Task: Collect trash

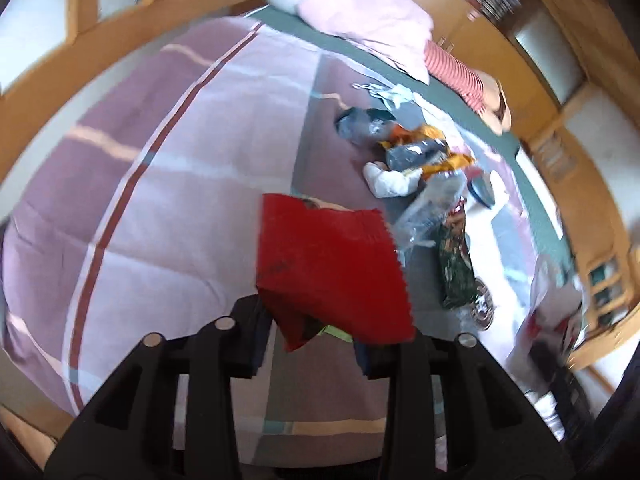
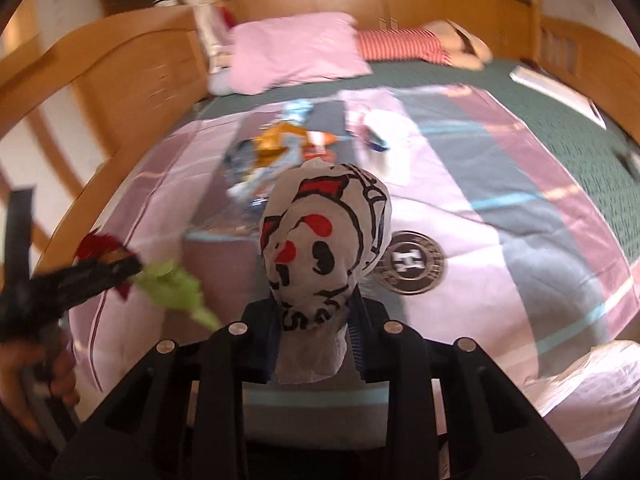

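Red wrapper (image 1: 328, 268): a flat foil packet with a serrated edge, pinched at its lower corner between the jaws of the left gripper (image 1: 312, 344); most of it stands up and forward past the fingertips, above the quilt (image 1: 140, 152); a scrap of yellow-green shows under it at the pads
Left gripper, side-on: seen from the right wrist at the left edge, a hand (image 2: 36, 376) around its handle; red and green trash sticks out of its tip
Crumpled paper (image 2: 324, 256): white with red and black print, clamped between the jaws of the right gripper (image 2: 316, 344); its lower end sits between the pads, the bulk bulges up beyond them
Right jaws: pressed onto the paper from both sides
Remaining litter (image 1: 416, 160): orange, grey and clear wrappers in a loose heap on the quilt, well ahead of both grippers; blurred
Round emblem (image 2: 412, 262): printed on the bedding just right of the paper
Pink pillow (image 2: 296, 52): at the headboard end
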`<state>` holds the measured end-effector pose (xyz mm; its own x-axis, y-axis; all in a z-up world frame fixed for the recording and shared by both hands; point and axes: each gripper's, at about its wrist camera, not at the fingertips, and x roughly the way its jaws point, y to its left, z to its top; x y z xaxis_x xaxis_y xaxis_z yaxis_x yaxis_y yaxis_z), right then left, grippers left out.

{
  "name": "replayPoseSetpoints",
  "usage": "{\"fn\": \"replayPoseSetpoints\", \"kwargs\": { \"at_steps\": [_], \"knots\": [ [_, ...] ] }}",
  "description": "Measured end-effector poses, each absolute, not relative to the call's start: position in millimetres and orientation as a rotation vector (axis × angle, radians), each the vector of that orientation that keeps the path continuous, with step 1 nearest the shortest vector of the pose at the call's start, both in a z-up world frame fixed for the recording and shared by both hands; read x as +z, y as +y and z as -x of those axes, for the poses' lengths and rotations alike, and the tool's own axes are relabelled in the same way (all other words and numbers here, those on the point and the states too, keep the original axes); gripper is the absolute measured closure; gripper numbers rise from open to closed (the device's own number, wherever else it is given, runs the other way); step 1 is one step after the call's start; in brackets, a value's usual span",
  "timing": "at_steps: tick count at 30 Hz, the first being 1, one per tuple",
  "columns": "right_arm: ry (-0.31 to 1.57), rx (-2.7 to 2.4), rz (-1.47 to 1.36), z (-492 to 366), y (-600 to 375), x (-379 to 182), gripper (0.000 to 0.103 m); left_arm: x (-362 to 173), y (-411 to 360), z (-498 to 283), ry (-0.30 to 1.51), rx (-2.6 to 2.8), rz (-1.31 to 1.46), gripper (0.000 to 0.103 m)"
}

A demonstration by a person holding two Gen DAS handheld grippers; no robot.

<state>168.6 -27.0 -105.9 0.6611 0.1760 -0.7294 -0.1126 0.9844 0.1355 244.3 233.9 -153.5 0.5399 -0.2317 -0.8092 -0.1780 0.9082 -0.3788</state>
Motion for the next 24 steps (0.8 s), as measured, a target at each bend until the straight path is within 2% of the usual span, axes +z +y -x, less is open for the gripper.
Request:
{"fn": "replayPoseSetpoints", "kwargs": {
  "at_steps": [4,15,19,24],
  "knots": [
    [0.782,0.151,0.03,-161,-9,-100,0.073,-151,247,-240,0.984,-0.013,0.473,0.068],
    [0.79,0.133,0.043,-161,-6,-102,0.073,-145,279,-232,0.945,0.083,0.572,0.07],
    [0.798,0.129,0.029,-161,-7,-103,0.073,-149,285,-232,0.962,0.11,0.6,0.06],
    [0.799,0.128,0.025,-162,-8,-104,0.073,-149,280,-234,0.966,0.094,0.585,0.06]
  ]
}}
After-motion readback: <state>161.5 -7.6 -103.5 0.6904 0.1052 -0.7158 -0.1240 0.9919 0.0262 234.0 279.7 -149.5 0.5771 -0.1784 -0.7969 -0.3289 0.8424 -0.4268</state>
